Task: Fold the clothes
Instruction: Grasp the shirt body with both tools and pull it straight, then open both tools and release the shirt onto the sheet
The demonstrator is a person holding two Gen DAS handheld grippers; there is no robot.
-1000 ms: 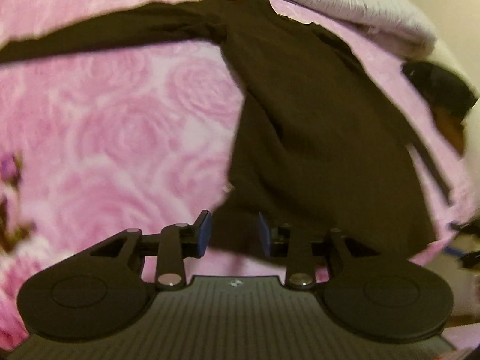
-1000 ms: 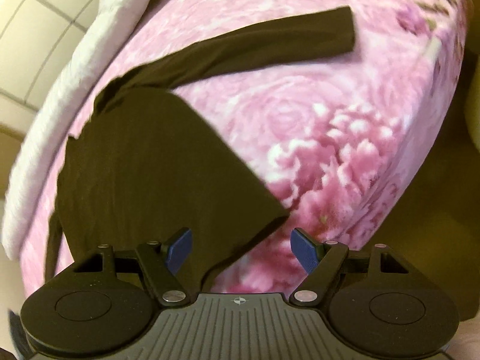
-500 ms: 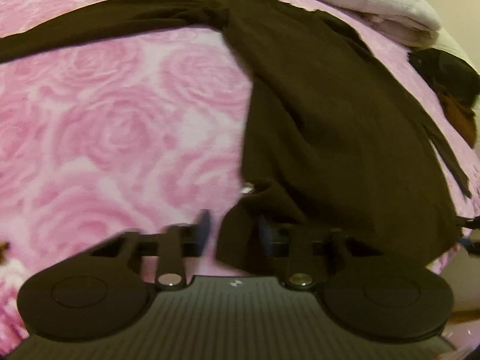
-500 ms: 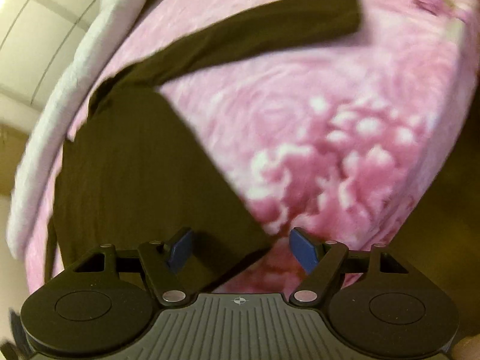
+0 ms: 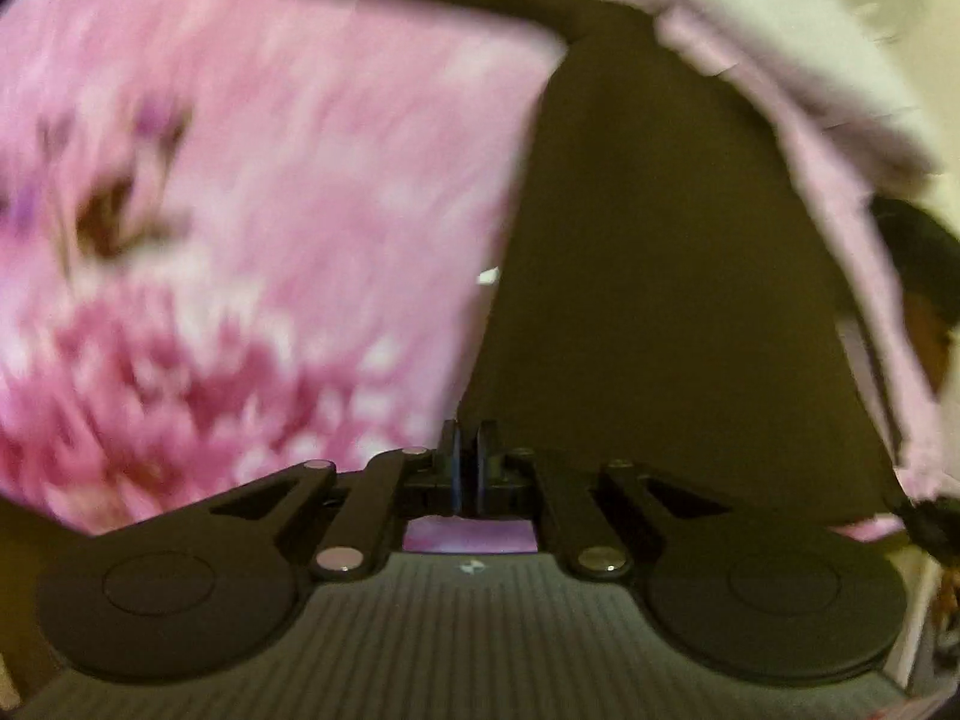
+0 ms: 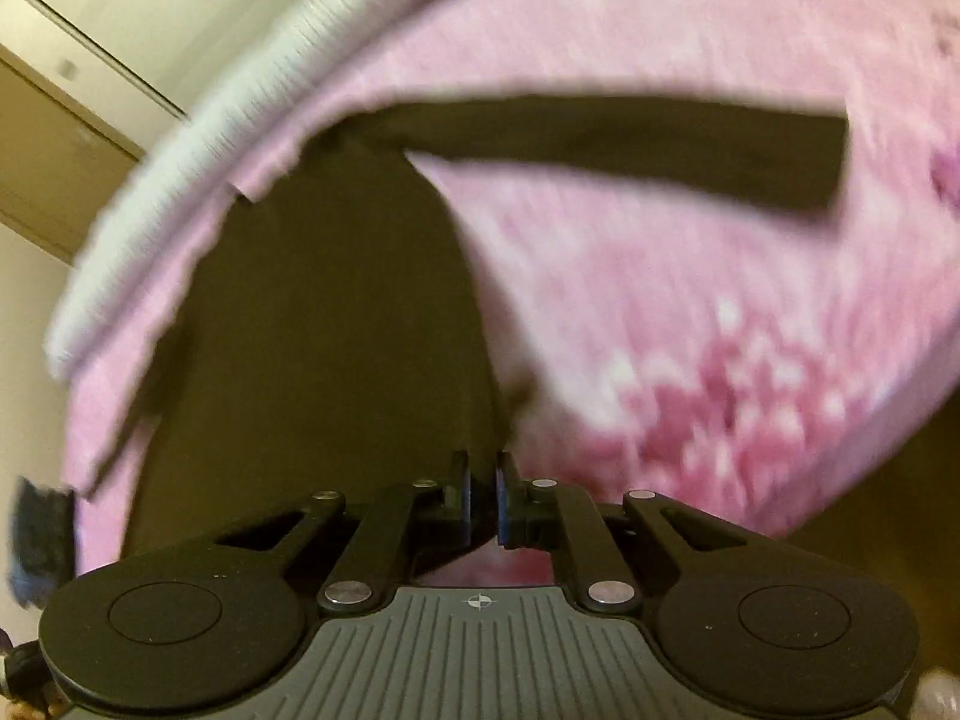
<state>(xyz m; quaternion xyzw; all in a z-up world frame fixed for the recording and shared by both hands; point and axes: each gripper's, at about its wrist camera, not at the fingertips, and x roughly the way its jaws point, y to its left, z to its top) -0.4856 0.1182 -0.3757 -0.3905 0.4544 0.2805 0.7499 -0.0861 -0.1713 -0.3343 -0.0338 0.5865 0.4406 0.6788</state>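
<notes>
Grippers (image 5: pixel 468 468) (image 6: pixel 481 507) seemingly pinching shirt (image 5: pixel 648 276) hem

Both views dim, warm indoor light, source not visible. Heavy motion blur smears the pink bedspread (image 5: pixel 252 228). Fisheye bending curves edges; corners vignette black.

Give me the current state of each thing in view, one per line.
Left gripper: shut on the hem of the dark long-sleeved top.
Right gripper: shut on the same top's hem.
Dark long-sleeved top: pulled taut, unfolded, one sleeve stretched out flat.
Pink floral blanket: spread under the top.
White quilt: bunched along the far edge.
</notes>
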